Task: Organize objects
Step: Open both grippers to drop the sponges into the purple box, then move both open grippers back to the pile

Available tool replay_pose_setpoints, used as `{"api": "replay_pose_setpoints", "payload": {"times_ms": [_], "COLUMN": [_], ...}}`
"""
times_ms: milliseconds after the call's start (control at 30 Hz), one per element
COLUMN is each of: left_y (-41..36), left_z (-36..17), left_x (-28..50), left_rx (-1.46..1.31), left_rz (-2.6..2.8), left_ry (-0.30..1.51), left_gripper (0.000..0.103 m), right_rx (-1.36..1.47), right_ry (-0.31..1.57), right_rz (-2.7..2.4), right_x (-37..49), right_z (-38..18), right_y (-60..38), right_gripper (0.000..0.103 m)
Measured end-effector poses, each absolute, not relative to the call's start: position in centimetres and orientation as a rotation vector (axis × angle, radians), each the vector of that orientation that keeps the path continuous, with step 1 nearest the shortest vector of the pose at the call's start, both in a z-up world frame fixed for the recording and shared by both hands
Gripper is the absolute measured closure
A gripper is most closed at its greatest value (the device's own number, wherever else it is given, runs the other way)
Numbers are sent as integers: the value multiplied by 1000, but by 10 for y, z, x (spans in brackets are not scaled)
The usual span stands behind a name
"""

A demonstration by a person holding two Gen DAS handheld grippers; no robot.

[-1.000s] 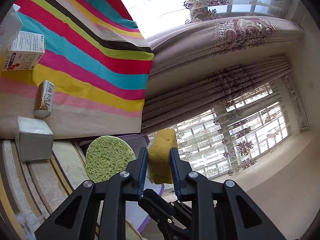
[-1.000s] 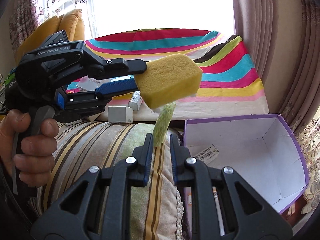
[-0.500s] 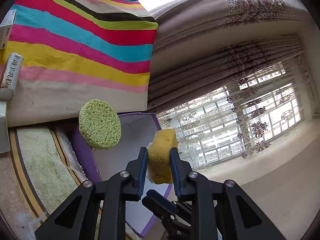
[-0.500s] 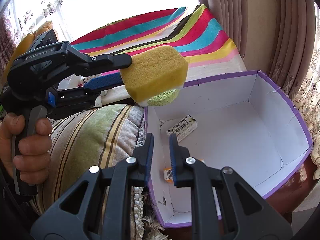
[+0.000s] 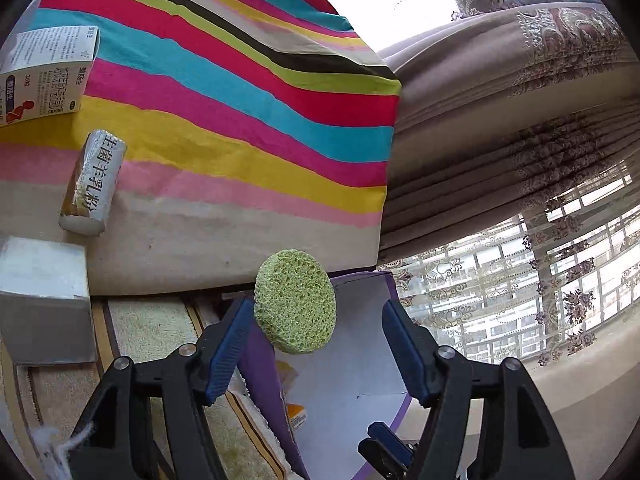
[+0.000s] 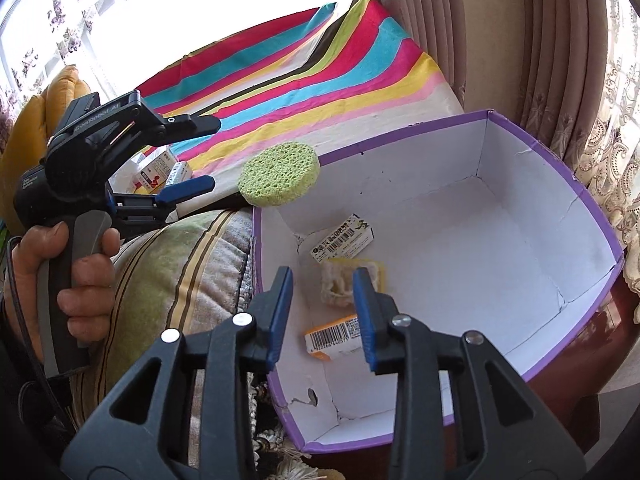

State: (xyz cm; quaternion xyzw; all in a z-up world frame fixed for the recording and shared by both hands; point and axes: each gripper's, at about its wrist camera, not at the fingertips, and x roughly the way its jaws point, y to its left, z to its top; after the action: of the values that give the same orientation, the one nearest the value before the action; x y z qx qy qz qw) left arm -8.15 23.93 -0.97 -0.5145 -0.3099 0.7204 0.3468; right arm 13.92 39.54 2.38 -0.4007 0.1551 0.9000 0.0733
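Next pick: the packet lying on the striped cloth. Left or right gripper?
Left gripper. Its open jaws sit beside the striped cloth, near the packet. The right gripper, also open, hangs over the purple box, farther off.

Looks like a lived-in home, probably a sitting room or bedroom by a window. Heavy mauve pleated curtains (image 5: 500,128) with embroidered borders, and sheer floral lace panels (image 5: 560,280) over a gridded window. A brightly striped cloth (image 5: 240,120) spread over soft furniture, beside a green-and-tan striped woven cushion (image 6: 176,264) and a mustard-yellow pillow (image 6: 36,120). Apartment blocks apparently visible outside, though blurred through the lace.
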Motion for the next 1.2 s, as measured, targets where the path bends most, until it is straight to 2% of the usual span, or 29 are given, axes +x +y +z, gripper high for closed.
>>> {"api": "replay_pose_setpoints", "payload": {"times_ms": [100, 300, 733, 1100, 1200], "left_y": [248, 279, 268, 183, 153], "left_z": [-17, -13, 2, 33, 39], "left_x": [-90, -84, -59, -23, -13], "left_rx": [-1358, -1341, -1286, -1147, -1116], "left_rz": [1854, 1731, 1767, 1980, 2046], "left_ry": [-779, -639, -555, -482, -485], "left_gripper": [33, 32, 32, 32, 32], "right_rx": [-1190, -1193, -1209, -1222, -1223], "right_ry": [475, 480, 486, 403, 371], "right_rz": [2688, 2675, 2694, 2740, 2736], "right_x": [138, 138, 132, 112, 107], "right_z": [23, 20, 21, 33, 36], "right_y": [399, 400, 392, 358, 349], "right_gripper": [52, 45, 42, 20, 19]}}
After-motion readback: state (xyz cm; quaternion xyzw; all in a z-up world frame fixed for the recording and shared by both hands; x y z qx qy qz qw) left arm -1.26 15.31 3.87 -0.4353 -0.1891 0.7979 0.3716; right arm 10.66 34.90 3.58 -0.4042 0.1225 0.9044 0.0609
